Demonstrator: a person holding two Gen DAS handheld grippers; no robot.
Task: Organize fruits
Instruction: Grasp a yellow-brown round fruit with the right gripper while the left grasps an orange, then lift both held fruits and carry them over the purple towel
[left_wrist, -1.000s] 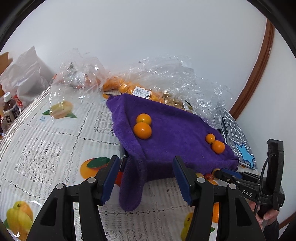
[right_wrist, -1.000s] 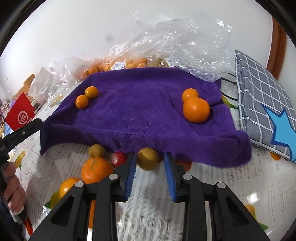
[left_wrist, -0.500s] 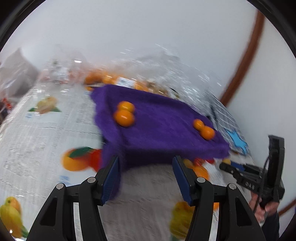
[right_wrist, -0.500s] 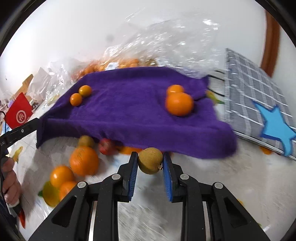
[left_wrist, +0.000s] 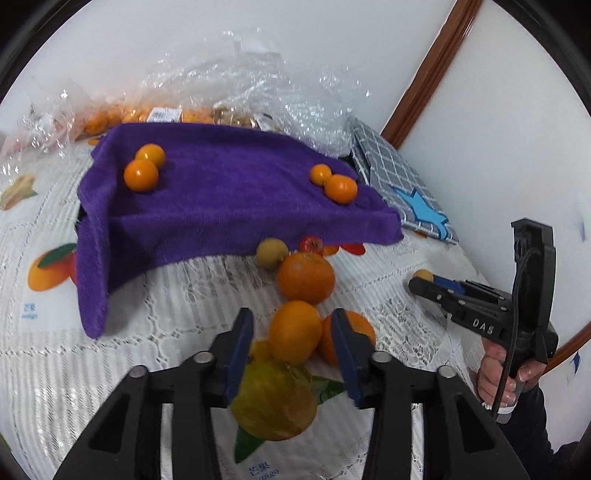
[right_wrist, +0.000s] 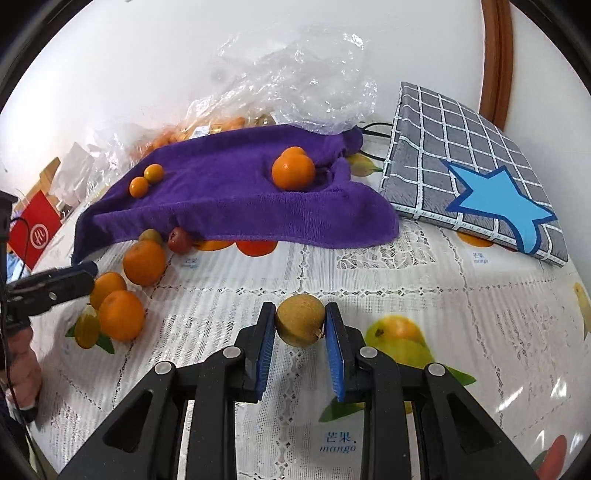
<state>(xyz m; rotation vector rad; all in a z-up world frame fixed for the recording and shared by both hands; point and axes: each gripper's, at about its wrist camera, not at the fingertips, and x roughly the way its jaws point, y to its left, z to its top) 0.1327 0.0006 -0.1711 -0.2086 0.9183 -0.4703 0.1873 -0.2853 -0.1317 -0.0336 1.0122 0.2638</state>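
Mid-sort here, and both hands are busy. The right hand-held gripper is pinching a small brownish-yellow fruit, pads pressed on both sides, and it's carried just above the desk, well clear of the purple towel that's draped over something raised. The left hand-held gripper has just been closing its jaws around an orange in the loose pile by the towel's front edge; the orange sits between the blue pads, but there looks to be a sliver of gap on each side, so I'd call it not gripped yet. Another orange is touching it on the right, and a bigger one sits just behind. Two pairs of small oranges already rest on top of the towel. My guess is the next move is finishing that squeeze without nudging the neighbours, then lifting straight up, while the right one finds a spot for its fruit. Round fruit rolls easily, so go slow.
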